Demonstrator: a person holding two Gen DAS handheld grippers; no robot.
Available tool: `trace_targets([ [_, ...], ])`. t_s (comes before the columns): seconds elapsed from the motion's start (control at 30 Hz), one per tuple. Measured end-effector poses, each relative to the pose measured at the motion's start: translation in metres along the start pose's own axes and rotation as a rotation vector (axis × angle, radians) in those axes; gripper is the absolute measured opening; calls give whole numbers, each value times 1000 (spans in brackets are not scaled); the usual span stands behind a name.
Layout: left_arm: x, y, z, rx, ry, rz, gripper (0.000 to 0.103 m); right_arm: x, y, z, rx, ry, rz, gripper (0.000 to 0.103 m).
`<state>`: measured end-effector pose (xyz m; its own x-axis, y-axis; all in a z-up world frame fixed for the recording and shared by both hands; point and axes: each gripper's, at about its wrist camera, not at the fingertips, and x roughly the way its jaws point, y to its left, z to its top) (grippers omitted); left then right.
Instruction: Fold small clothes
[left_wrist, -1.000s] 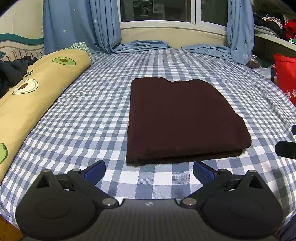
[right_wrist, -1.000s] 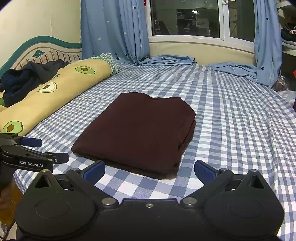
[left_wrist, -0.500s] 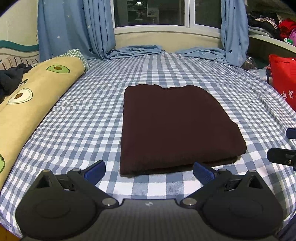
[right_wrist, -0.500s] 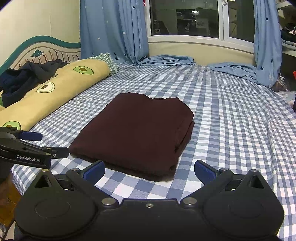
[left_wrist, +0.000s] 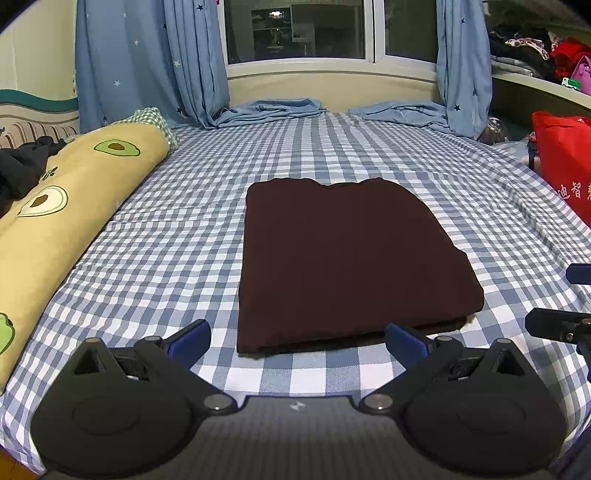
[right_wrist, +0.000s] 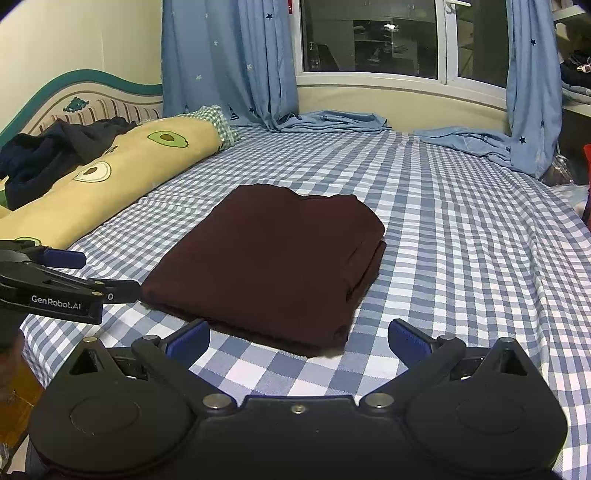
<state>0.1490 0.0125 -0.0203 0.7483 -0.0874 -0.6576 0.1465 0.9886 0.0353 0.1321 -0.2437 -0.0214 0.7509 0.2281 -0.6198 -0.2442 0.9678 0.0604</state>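
Observation:
A dark maroon garment (left_wrist: 343, 258) lies folded into a flat rectangle on the blue checked bed sheet (left_wrist: 166, 258); it also shows in the right wrist view (right_wrist: 273, 266). My left gripper (left_wrist: 297, 336) is open and empty, just short of the garment's near edge. My right gripper (right_wrist: 297, 334) is open and empty, near the garment's near right corner. The left gripper shows from the side in the right wrist view (right_wrist: 107, 277), beside the garment's near left corner. The right gripper's fingers (left_wrist: 554, 325) show at the right edge of the left wrist view.
A long yellow avocado-print pillow (left_wrist: 55, 221) lies along the left side with dark clothes (right_wrist: 55, 151) on it. Blue curtains (left_wrist: 147, 62) and loose blue cloth (left_wrist: 269, 109) are at the far end under the window. A red bag (left_wrist: 565, 162) stands at the right.
Both grippers have drawn back a little and tilted up, so the garment sits slightly farther and lower in both views. The garment has not moved. Both stay open.

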Motion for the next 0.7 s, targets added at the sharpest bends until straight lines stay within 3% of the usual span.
trace_targets([
  [0.53, -10, 8, 1, -17, -18, 27, 102, 2, 6, 2, -37, 11, 29, 102],
  [0.7, -2, 14, 1, -2, -22, 54, 102, 19, -4, 5, -72, 19, 55, 102],
])
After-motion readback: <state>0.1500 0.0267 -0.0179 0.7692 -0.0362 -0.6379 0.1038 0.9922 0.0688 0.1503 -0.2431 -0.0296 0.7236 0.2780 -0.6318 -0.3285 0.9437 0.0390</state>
